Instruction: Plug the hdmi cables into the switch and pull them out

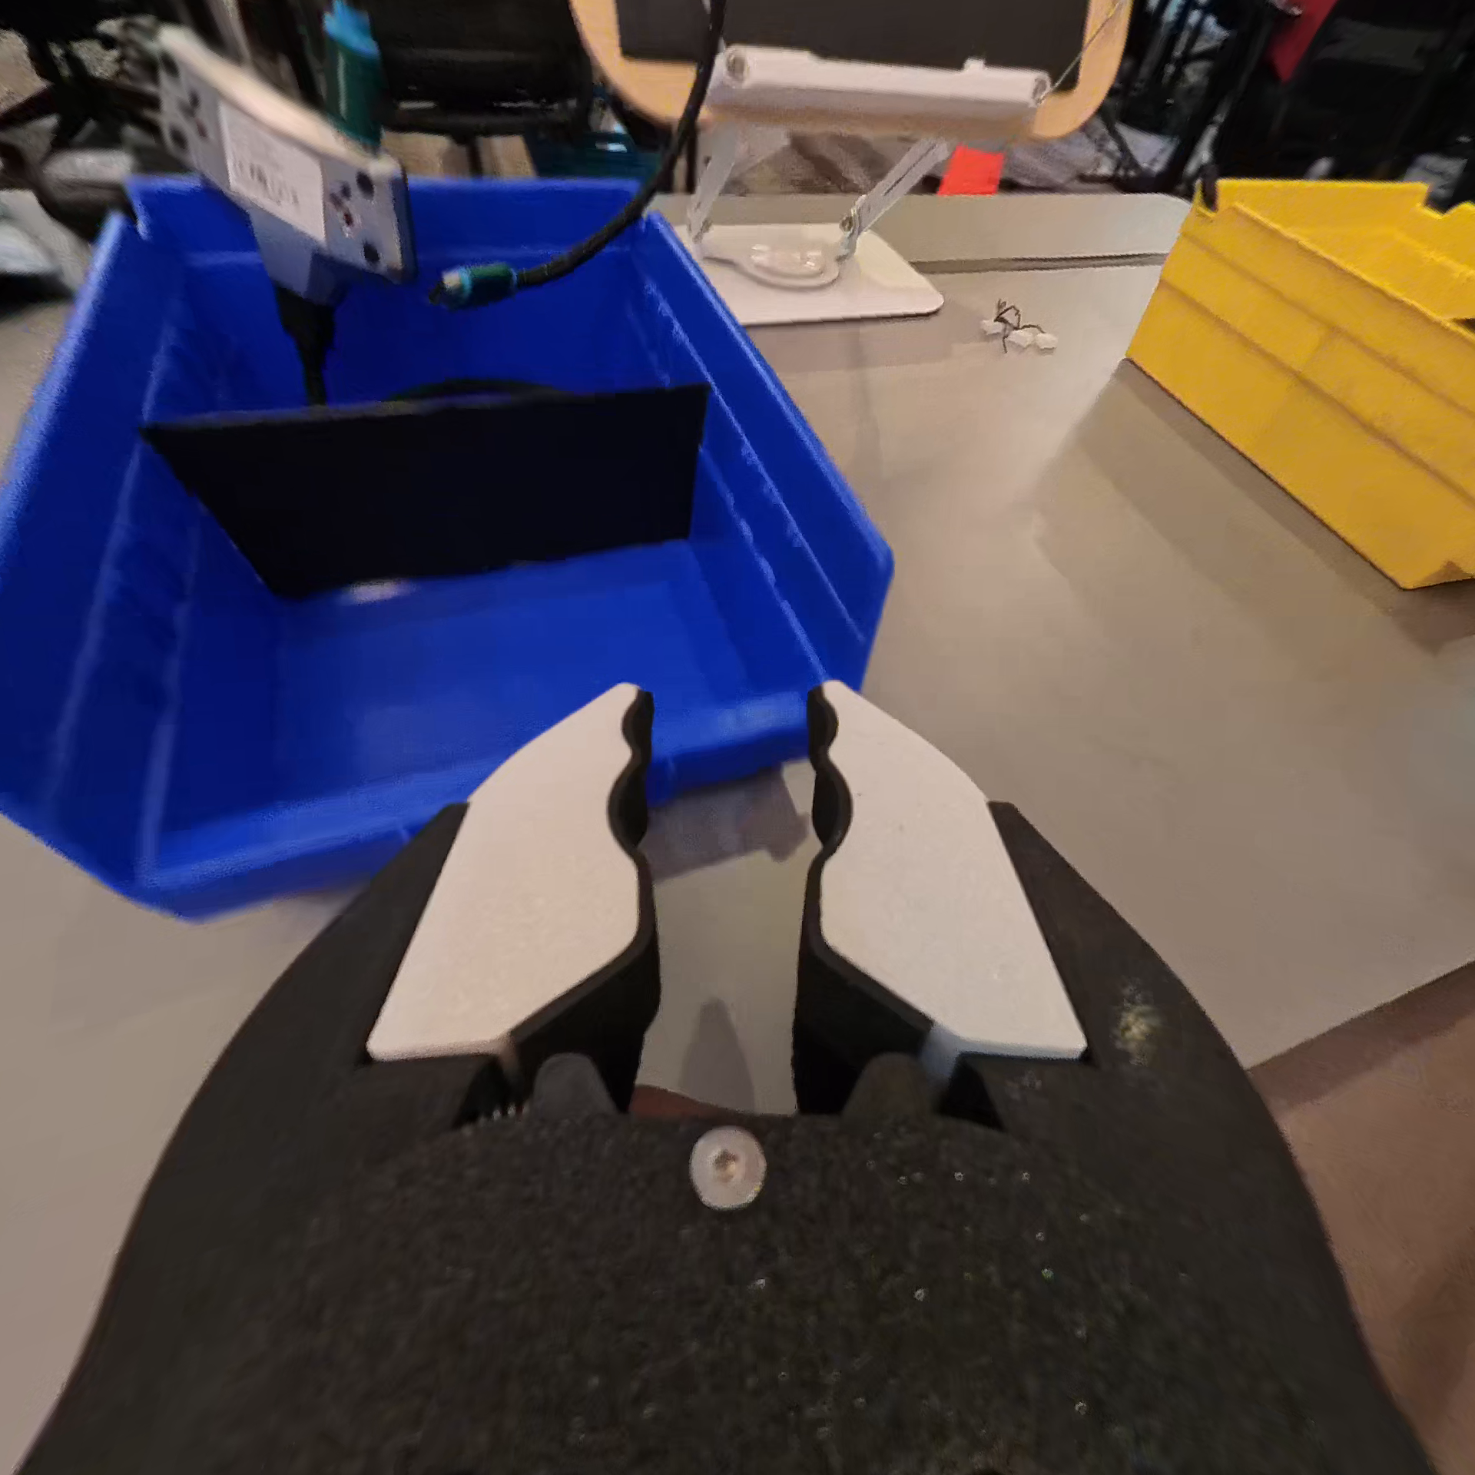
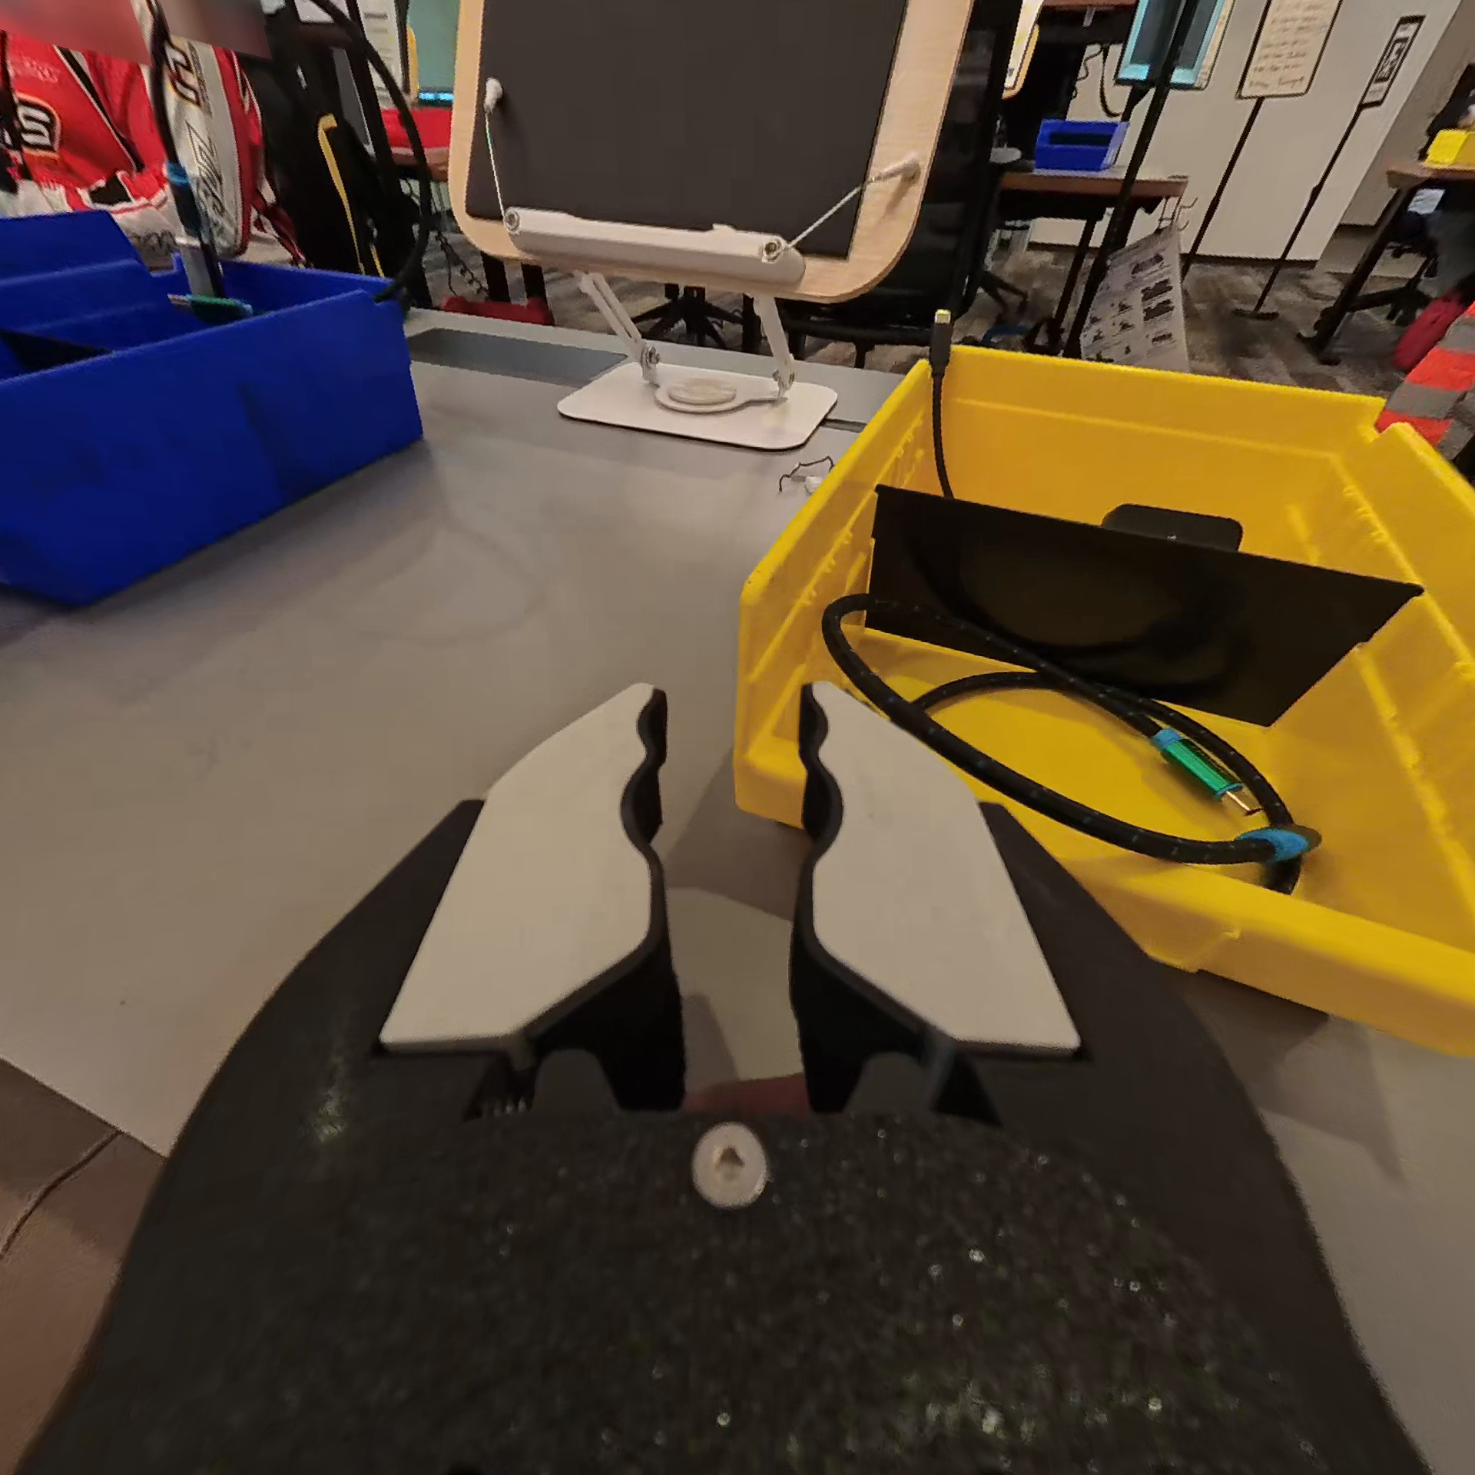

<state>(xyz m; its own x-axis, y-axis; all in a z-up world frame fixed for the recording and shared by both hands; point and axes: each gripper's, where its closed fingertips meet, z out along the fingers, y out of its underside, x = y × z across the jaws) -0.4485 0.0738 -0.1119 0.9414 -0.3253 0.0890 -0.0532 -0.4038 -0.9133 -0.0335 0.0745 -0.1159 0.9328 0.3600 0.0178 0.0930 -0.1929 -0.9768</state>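
While both tools hang released, right tool and left tool over desk: reach cable plug at 3 o'clock in yellow bin; you grip green shell squarely. Switch at 11 o'clock over blue bin.

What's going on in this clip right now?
Nothing is being gripped. The left claw hangs open before the blue bin, where a grey switch with one cable plugged in hangs over the bin, a loose green-tipped plug beside it. The right claw is open near the yellow bin, which holds a coiled HDMI cable.
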